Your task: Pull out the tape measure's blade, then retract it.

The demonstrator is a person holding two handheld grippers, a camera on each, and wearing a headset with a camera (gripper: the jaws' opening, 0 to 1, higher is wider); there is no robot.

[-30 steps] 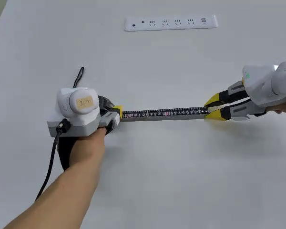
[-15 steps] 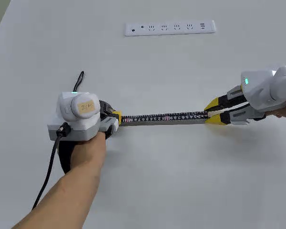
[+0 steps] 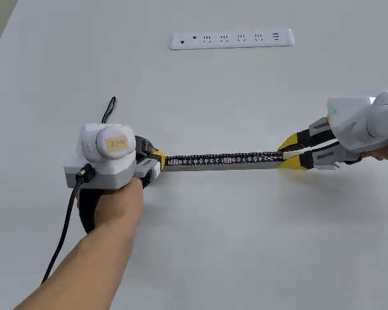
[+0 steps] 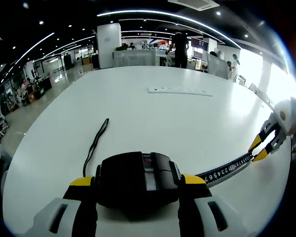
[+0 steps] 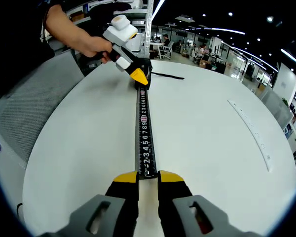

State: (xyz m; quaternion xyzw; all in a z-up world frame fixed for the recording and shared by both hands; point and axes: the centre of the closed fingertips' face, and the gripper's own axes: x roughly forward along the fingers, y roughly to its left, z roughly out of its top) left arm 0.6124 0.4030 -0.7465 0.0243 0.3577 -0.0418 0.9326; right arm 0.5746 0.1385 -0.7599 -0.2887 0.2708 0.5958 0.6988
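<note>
Head view: the tape measure's case [image 3: 142, 150] sits on the white table [image 3: 213, 252] at the left. Its blade [image 3: 223, 159] is drawn out to the right, lying flat on the table or just above it.
Left gripper [image 3: 156, 161]: the jaws are closed around the case, one yellow tip on each side. The left gripper view shows this plainly.
Right gripper [image 3: 286, 154]: the jaws are pinched together on the blade's free end. The end hook is hidden between the tips, so the hold is probably at the hook, but I cannot confirm it.
Stage: the pull-out looks well along and the retraction is not yet begun, by my reading.
Risk, slip: if the right pinch loosens, the spring could whip the blade back into the case unchecked.
Risk, case: tension along the blade could drag or twist the case out of the left jaws, which grip only its sides.
Risk, kink: lifting or skewing the free end off line could buckle the blade.
Nearby: a black strap [image 3: 108, 108] trails behind the case. A power strip [image 3: 231, 39] lies at the far side, well apart.
</note>
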